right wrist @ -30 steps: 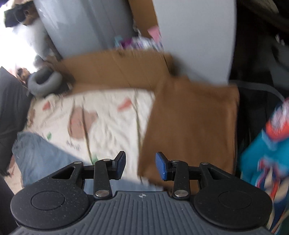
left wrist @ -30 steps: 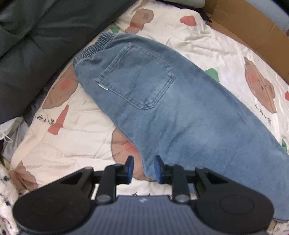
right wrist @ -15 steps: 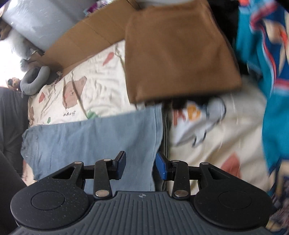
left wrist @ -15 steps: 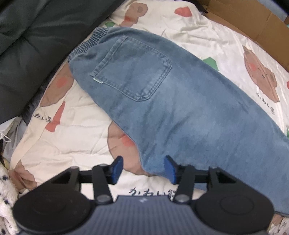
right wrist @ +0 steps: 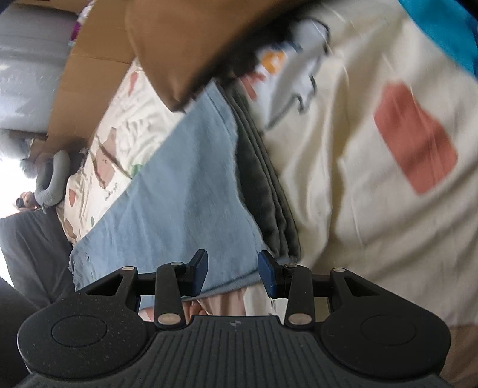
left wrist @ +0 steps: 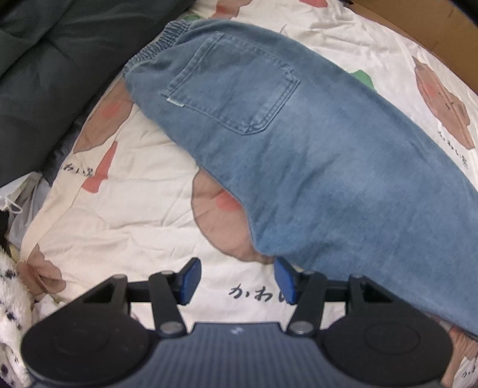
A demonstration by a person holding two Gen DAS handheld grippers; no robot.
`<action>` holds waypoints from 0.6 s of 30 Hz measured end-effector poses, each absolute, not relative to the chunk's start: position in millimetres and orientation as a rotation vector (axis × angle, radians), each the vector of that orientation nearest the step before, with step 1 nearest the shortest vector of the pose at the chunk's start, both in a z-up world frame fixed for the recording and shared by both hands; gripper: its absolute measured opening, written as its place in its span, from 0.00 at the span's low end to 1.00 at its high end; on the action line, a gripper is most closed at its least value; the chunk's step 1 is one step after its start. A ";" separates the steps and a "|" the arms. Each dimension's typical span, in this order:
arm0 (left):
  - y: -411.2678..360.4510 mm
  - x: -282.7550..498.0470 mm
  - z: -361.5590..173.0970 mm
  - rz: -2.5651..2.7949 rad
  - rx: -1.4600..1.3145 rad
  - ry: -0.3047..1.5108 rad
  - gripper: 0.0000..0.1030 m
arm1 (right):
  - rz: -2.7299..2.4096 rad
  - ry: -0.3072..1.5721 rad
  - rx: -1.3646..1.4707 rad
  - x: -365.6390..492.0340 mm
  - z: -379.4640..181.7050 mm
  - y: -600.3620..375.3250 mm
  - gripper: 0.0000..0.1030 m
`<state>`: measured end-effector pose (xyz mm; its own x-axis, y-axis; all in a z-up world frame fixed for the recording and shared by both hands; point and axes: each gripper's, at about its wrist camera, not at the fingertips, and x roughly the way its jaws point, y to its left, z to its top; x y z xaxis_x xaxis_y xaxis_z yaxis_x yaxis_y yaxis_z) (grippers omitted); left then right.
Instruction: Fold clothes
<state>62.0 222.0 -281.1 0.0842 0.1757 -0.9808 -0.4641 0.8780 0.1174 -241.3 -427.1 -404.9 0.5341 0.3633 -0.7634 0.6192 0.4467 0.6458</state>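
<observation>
1. The left wrist view shows the waist end of the jeans [left wrist: 313,143]: the elastic waistband [left wrist: 155,50] and one back pocket [left wrist: 236,86], lying flat on the cartoon-print bedsheet [left wrist: 125,209] beside a dark grey cushion [left wrist: 44,74].
2. The right wrist view, blurred, shows the hem end of the jeans [right wrist: 179,191] instead, along with a brown folded garment [right wrist: 197,38], a grey folded garment [right wrist: 266,191] just beside the hem, a cardboard box [right wrist: 89,74] and a teal cloth [right wrist: 448,27].
3. The left gripper [left wrist: 236,277] points steeply down at the sheet, just beside the lower edge of the jeans. Its jaws have just been opening; they stand well apart with only the bedsheet between them.
4. The right gripper [right wrist: 233,274] tilts down over the hem edge, its jaws moderately apart, gripping nothing.
5. Count: one pair of jeans, two grippers, two other folded garments.
</observation>
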 end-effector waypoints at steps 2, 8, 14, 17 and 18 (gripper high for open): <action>222.5 59.6 -281.7 0.490 -0.246 1.417 0.56 | -0.211 1.060 1.172 -244.9 -413.2 -423.6 0.43; 220.7 56.3 -279.7 0.493 -0.251 1.410 0.60 | -0.297 1.069 1.222 -254.7 -433.6 -422.7 0.43; 215.4 59.4 -289.8 0.501 -0.235 1.450 0.62 | -0.349 1.006 1.287 -256.5 -441.7 -423.5 0.43; 216.0 62.2 -293.4 0.511 -0.244 1.462 0.64 | -0.336 0.990 1.290 -252.7 -439.7 -424.0 0.42; 216.4 63.4 -294.6 0.515 -0.246 1.465 0.65 | -0.332 0.983 1.294 -252.1 -438.7 -425.1 0.42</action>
